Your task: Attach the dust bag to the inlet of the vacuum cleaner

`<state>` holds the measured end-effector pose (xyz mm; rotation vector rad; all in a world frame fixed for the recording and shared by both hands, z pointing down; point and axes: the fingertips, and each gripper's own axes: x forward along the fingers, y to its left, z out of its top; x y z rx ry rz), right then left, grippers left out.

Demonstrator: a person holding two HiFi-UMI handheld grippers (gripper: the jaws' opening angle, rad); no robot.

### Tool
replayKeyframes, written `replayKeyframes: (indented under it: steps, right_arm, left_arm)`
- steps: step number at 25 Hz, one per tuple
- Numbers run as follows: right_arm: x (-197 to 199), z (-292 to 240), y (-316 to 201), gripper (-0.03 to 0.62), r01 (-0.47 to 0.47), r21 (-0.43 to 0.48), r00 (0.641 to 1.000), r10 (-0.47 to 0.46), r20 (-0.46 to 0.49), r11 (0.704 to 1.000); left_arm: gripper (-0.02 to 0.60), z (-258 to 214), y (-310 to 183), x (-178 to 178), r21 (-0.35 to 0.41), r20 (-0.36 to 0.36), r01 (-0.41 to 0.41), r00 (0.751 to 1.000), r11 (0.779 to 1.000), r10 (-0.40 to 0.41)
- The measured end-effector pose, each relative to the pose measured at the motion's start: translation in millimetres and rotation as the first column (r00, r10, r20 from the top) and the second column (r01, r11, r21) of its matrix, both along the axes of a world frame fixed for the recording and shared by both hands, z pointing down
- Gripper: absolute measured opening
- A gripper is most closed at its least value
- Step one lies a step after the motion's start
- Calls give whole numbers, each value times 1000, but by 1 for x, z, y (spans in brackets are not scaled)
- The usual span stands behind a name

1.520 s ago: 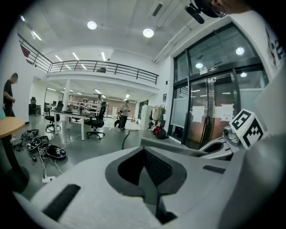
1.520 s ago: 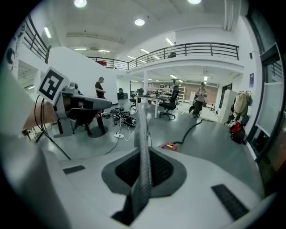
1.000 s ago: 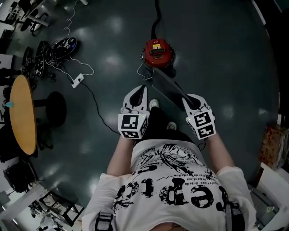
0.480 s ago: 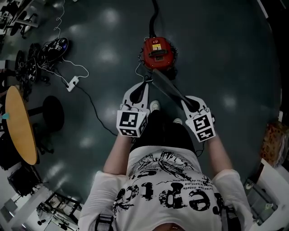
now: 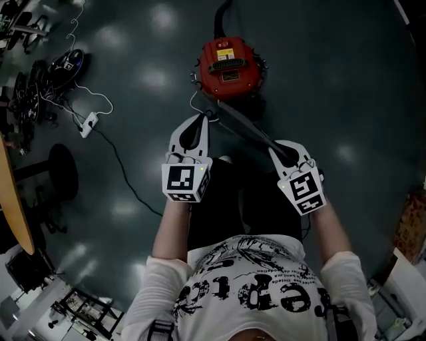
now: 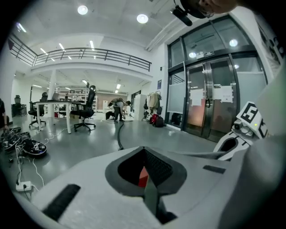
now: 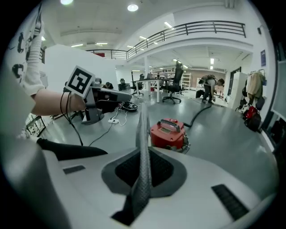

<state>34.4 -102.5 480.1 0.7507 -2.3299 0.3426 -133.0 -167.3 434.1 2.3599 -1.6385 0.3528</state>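
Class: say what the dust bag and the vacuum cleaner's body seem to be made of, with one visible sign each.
Dust bag: grey woven fabric, matte; a fine mesh-like weave shows.
Vacuum cleaner: probably hard red plastic, smooth and slightly shiny; could be metal.

We are in a big open-plan office hall: beyond the vacuum [image 7: 169, 133] stand desks [image 7: 152, 79] with swivel chairs [image 7: 173, 91], and above them runs a railed gallery [image 7: 201, 27] under round ceiling lamps [image 7: 132, 7]. Right of the vacuum, coats [image 7: 255, 87] hang on a rack, and tall glass doors [image 6: 210, 103] close that side. Left of the vacuum, cables [image 5: 100, 96] and a power strip [image 5: 87, 124] trail over the glossy grey floor [image 5: 346, 86] toward a round wooden table [image 5: 14, 206].
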Motion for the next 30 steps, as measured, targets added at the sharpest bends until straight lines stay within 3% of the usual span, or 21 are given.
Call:
replayKeyframes:
  steps: [4, 10, 15, 19, 22, 23, 30]
  right_arm:
    - [4, 67, -12, 21, 48, 67, 999, -49, 1, 997]
    - [-3, 149, -24, 21, 171, 145, 985, -170, -15, 975]
    - [-5, 179, -29, 21, 195, 140, 981, -191, -36, 971]
    - [-5, 183, -25, 21, 289, 162, 956, -275, -107, 943]
    - [-4, 190, -26, 20, 338, 178, 940, -323, -107, 924]
    - [-4, 192, -27, 20, 344, 181, 938, -331, -100, 921]
    - [-3, 192, -26, 20, 395, 164, 918, -388, -79, 904]
  left_arm:
    - [3, 66, -26, -9, 44, -49, 79, 996, 996, -77]
    - [3, 129, -45, -8, 112, -16, 34, 999, 993, -33]
    - [3, 159, -40, -6, 81, -4, 19, 1000, 996, -19]
    - [3, 166, -48, -2, 54, -11, -9, 1000, 998, 10]
    - [9, 164, -76, 1, 117, 103, -57, 994, 991, 45]
    - [38, 164, -88, 2, 127, 158, -85, 985, 988, 65]
    - [158, 178, -153, 6, 60, 363, -229, 912, 972, 192]
